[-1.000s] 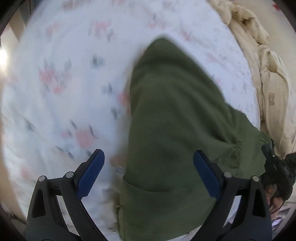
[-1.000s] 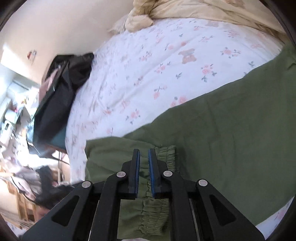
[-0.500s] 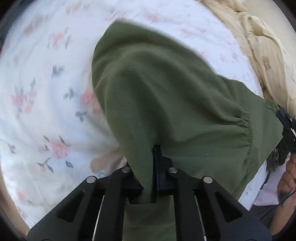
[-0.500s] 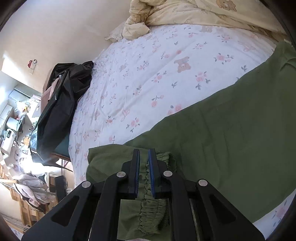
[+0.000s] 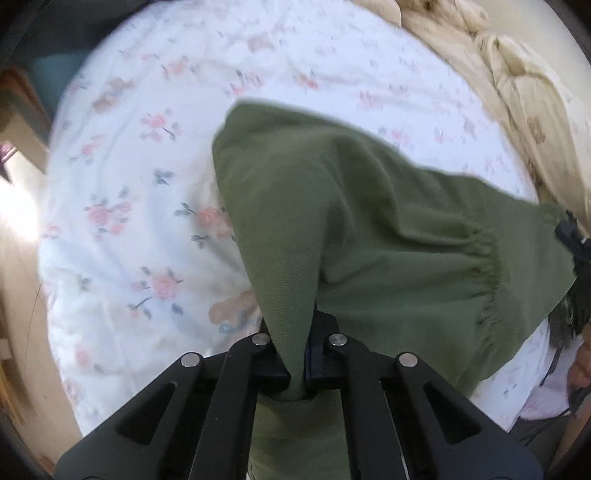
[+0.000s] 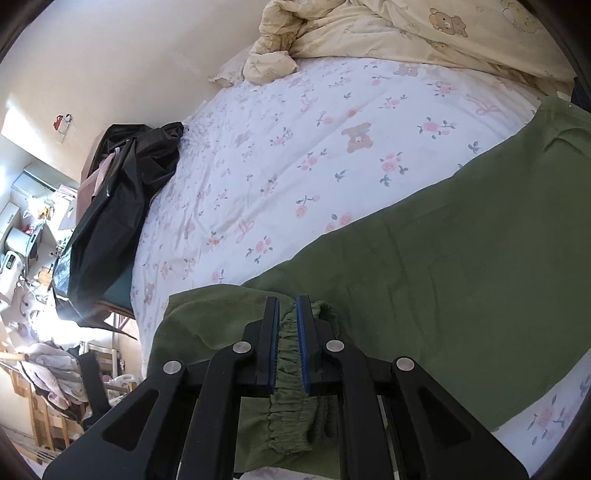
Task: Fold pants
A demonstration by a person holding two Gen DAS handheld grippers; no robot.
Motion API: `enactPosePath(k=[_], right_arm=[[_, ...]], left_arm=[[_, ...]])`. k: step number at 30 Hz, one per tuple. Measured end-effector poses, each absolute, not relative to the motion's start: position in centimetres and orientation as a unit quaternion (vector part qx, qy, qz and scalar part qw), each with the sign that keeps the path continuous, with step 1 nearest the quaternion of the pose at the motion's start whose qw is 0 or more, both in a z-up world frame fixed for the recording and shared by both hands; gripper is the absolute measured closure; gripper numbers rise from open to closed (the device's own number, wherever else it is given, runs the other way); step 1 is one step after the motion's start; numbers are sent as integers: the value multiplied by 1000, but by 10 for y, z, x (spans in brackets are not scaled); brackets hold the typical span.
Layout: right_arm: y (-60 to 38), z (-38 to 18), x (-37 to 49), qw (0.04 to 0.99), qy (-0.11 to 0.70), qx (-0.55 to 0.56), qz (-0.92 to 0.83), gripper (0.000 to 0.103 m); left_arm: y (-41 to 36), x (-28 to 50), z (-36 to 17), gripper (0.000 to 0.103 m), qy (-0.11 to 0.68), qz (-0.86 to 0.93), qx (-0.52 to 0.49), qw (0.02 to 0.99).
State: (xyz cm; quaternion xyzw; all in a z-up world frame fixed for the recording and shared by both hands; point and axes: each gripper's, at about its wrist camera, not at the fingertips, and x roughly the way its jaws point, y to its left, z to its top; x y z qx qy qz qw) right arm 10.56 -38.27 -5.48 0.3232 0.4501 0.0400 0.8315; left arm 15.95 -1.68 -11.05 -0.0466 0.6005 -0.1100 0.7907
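Both grippers were clamped onto the green pants (image 6: 461,266), which lay across the near side of the bed (image 6: 295,147) on its flowery, teddy-print sheet. The right gripper (image 6: 287,339) had its jaws pinched on the waistband (image 6: 291,387), right on the bunched elastic, probably because that ruffled ridge is the thickest, least slippery bit to hang on to. The left gripper (image 5: 295,362) was squeezed tight on a fold of the plain fabric, and the cloth rose to it in a tent shape, so I'd guess it was lifting a layer to carry it over for a fold. The material looked like soft matte cotton twill, fairly heavy, draping in broad smooth creases rather than crinkling. A crumpled cream duvet (image 6: 406,33) was bunched at the far side of the bed, and a shiny black bag (image 6: 122,199) sat off the left end.
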Motion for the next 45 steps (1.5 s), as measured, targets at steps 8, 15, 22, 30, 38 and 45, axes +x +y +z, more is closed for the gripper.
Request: enactPosePath(k=[8, 15, 22, 30, 38, 45], right_arm=[[-401, -36, 88, 834, 426, 348, 45, 92], [-408, -32, 78, 830, 429, 354, 44, 92], [-403, -34, 79, 828, 434, 353, 44, 92], [-377, -49, 92, 825, 464, 320, 44, 92], [-360, -64, 108, 823, 482, 299, 34, 92], [-352, -73, 113, 825, 498, 266, 33, 92]], left_arm=[[21, 131, -75, 102, 583, -66, -51, 808], [86, 122, -71, 102, 614, -2, 5, 790], [152, 105, -96, 95, 674, 8, -18, 739], [196, 112, -71, 11, 625, -5, -104, 774], [225, 173, -121, 26, 649, 6, -265, 713], [182, 196, -149, 87, 697, -33, -197, 688]])
